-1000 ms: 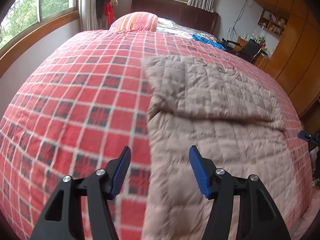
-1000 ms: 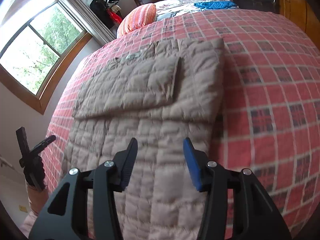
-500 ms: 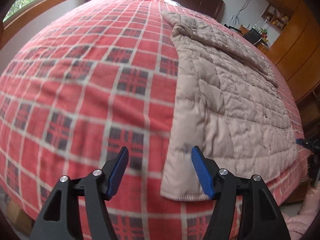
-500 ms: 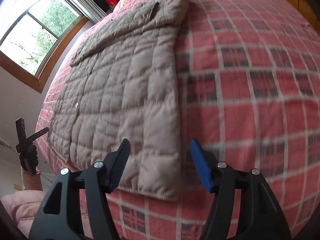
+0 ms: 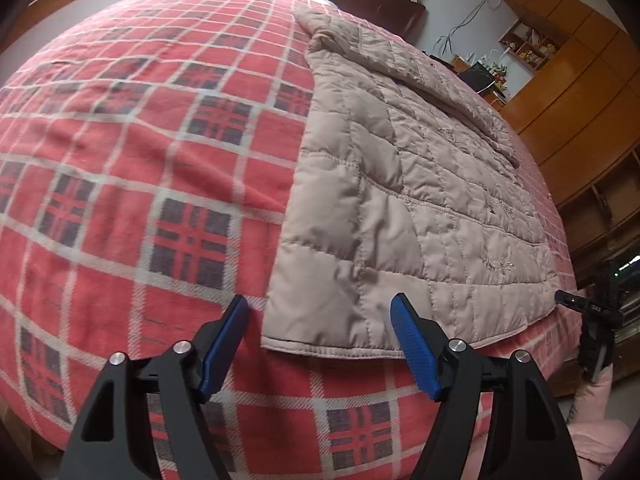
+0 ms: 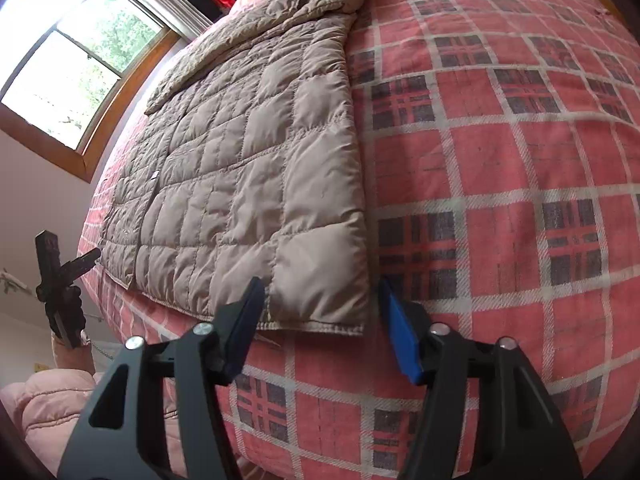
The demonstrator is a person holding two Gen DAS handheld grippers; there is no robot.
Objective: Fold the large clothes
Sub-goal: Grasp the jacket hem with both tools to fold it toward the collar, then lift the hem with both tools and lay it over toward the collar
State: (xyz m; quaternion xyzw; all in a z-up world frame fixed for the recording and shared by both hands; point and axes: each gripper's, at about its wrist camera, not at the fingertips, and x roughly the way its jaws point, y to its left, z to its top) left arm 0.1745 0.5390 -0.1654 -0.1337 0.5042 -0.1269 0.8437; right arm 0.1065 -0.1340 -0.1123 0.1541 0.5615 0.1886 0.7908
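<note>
Both grippers have dropped low and close since a second ago, from hovering above the middle of the beige quilted padded coat (image 5: 420, 184) down to its near hem at the foot of the bed. The left gripper (image 5: 320, 338) now straddles the hem's left corner with its blue-padded fingers (image 5: 414, 344) spread wide, gripping nothing; the right gripper (image 6: 320, 320) brackets the opposite corner the same way, tongs wide apart and empty. The coat lies flat along the red plaid fleece blanket (image 5: 140, 168), collar end far up the bed, a folded layer across its upper part, its stitched hem just short of the mattress edge. Wide bare blanket opens to the left of the coat and again to its right. The coat's shell is puffy, sewn in square pockets; the blanket looks soft and fuzzy. A wooden-framed window (image 6: 80, 76) sits off to the side.
</note>
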